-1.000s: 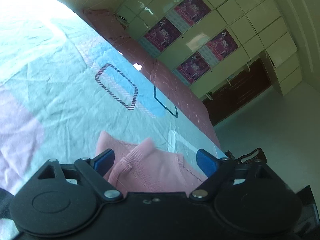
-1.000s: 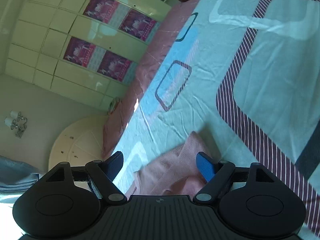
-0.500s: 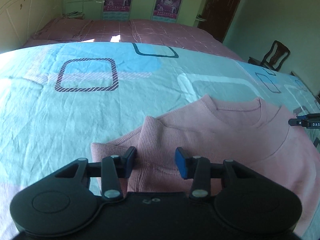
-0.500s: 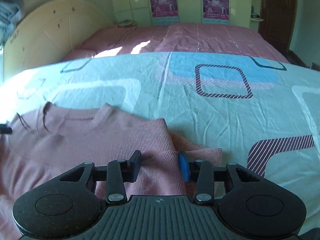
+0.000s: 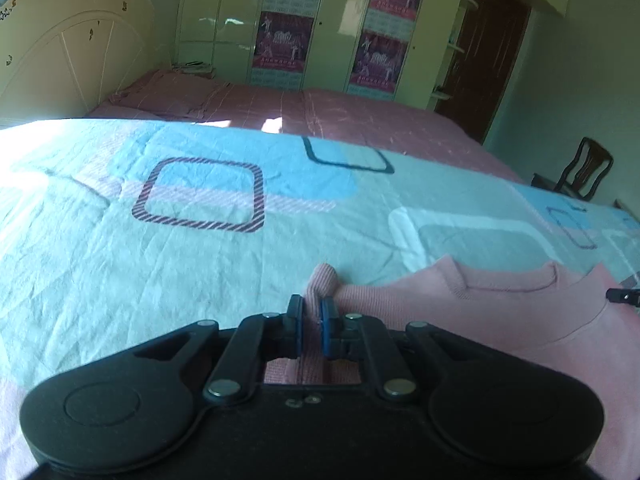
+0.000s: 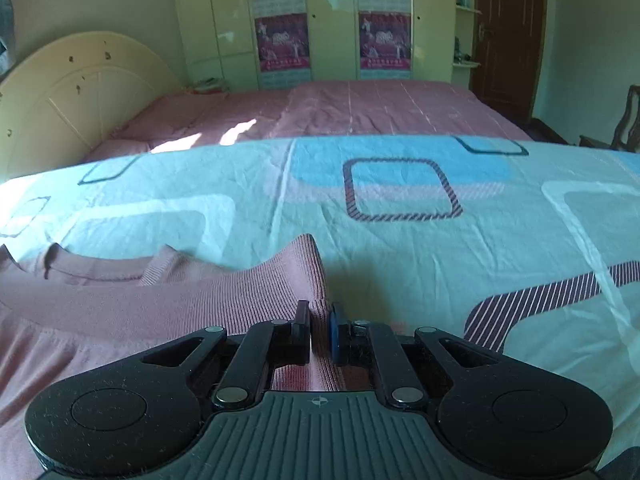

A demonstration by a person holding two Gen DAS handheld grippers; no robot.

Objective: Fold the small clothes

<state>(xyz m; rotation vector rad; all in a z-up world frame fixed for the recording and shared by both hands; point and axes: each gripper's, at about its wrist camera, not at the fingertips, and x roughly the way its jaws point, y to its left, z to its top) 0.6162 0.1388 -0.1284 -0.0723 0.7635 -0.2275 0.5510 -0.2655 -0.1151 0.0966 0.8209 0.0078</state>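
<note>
A small pink sweater lies flat on the light blue patterned bedspread, neckline facing away from me. My left gripper is shut on a bunched fold of ribbed fabric at the sweater's left edge, and a bit of it pokes up beyond the pads. In the right wrist view the sweater spreads to the left. My right gripper is closing its jaws, and they pinch the ribbed cuff at the sweater's right edge. The tip of that right gripper peeks in at the far right of the left wrist view.
Behind the bedspread is a pink quilted cover, then a cream headboard on the left. Wardrobe doors with posters line the back wall. A dark door and a wooden chair stand on the right.
Both grippers rolled from a steep tilt to level and came in over the sweater's two side edges. Their jaws went from wide apart to pinched on the pink fabric.
</note>
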